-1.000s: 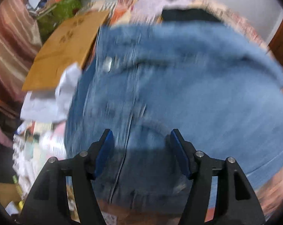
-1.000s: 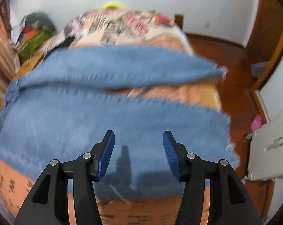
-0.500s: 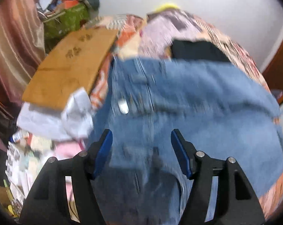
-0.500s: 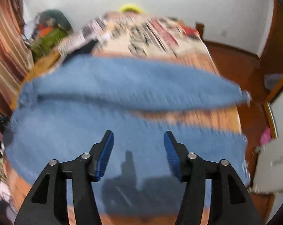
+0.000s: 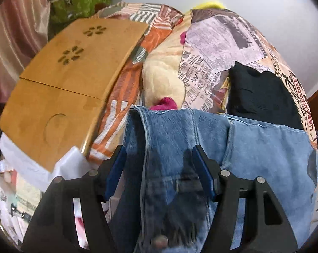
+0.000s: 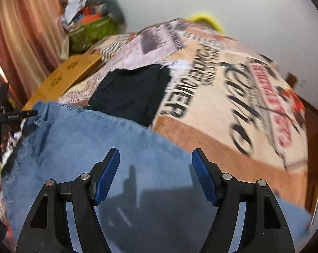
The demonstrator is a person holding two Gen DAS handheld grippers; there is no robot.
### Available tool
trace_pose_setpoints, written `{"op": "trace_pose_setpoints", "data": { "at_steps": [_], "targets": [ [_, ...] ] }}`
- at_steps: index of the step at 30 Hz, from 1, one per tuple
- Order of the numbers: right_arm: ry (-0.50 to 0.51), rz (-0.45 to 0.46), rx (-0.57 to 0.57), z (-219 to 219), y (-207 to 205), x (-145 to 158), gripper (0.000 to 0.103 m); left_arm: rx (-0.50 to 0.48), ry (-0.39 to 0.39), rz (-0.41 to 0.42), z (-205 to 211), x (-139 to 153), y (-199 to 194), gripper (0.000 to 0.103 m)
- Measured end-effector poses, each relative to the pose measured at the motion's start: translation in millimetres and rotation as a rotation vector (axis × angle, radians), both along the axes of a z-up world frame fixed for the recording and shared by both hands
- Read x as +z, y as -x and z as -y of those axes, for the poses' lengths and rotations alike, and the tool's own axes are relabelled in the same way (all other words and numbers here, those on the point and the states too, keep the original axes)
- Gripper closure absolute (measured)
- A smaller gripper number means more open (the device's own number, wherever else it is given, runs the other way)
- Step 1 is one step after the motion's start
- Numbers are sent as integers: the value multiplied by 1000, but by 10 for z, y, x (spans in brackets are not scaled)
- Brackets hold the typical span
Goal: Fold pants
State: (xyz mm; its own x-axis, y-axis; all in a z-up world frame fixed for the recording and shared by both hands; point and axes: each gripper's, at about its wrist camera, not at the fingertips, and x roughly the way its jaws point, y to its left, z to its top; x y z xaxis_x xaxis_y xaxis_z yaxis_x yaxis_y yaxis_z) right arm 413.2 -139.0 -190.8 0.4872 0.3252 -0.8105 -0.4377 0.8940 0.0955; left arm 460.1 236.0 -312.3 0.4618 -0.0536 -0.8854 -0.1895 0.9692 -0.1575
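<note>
Light blue jeans (image 5: 253, 158) lie across a bed with a newspaper-print cover (image 5: 218, 48). In the left wrist view my left gripper (image 5: 160, 166) is open, its blue-padded jaws standing either side of the waistband end by a seam. In the right wrist view my right gripper (image 6: 155, 168) is open just above the flat denim (image 6: 91, 139) of the jeans. Neither gripper holds cloth. A folded black garment (image 5: 262, 97) lies beyond the jeans; it also shows in the right wrist view (image 6: 131, 92).
A wooden lap board (image 5: 66, 80) lies left of the jeans, on white paper (image 5: 62, 168). A cream plush toy (image 5: 163, 80) with a pink part sits behind the waistband. Clutter and a green bag (image 5: 81, 2) fill the far left corner by a curtain (image 6: 26, 42).
Both grippers have drawn back toward the near edge of the jeans. The view now shows more of the bed beyond the denim. Both stay open.
</note>
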Motion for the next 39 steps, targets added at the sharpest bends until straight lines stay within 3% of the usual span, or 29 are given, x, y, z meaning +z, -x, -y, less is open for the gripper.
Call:
{"op": "trace_pose_setpoints", "data": {
  "at_steps": [3,5,7,10,14,19,23,25,27,39],
  "targets": [
    [35,-27,63,-155,-153,-178,36,-15,22,12,-2,-62,-39,39],
    [5,-53,87,-194,-199,-245,37,-21,33,25,-8,-52,-54,42],
    [-75,-99,107,-154,-207,-251,50,-37,55,36,-3,-23,-57,62],
    [-131,-146,120,-69,-158,-263,61,-82,76,62,40,58,-45,80],
    [-121,-149,123,-96,-118,-281,65,-73,69,14,38,-44,-159,80],
    [-51,-155,129,-240,-174,-376,60,-17,124,3,-59,-179,-275,77],
    [-82,-186,110,-191,-197,-368,63,-43,56,20,26,-121,-236,80],
    [-77,-183,123,-228,-152,-341,79,-57,16,32,97,-24,-193,94],
    [-56,-159,127,-268,-77,-286,92,-65,8,45,131,75,-149,99],
    [-87,35,133,-171,650,368,95,-115,-68,185,338,1085,686,100]
  ]
}}
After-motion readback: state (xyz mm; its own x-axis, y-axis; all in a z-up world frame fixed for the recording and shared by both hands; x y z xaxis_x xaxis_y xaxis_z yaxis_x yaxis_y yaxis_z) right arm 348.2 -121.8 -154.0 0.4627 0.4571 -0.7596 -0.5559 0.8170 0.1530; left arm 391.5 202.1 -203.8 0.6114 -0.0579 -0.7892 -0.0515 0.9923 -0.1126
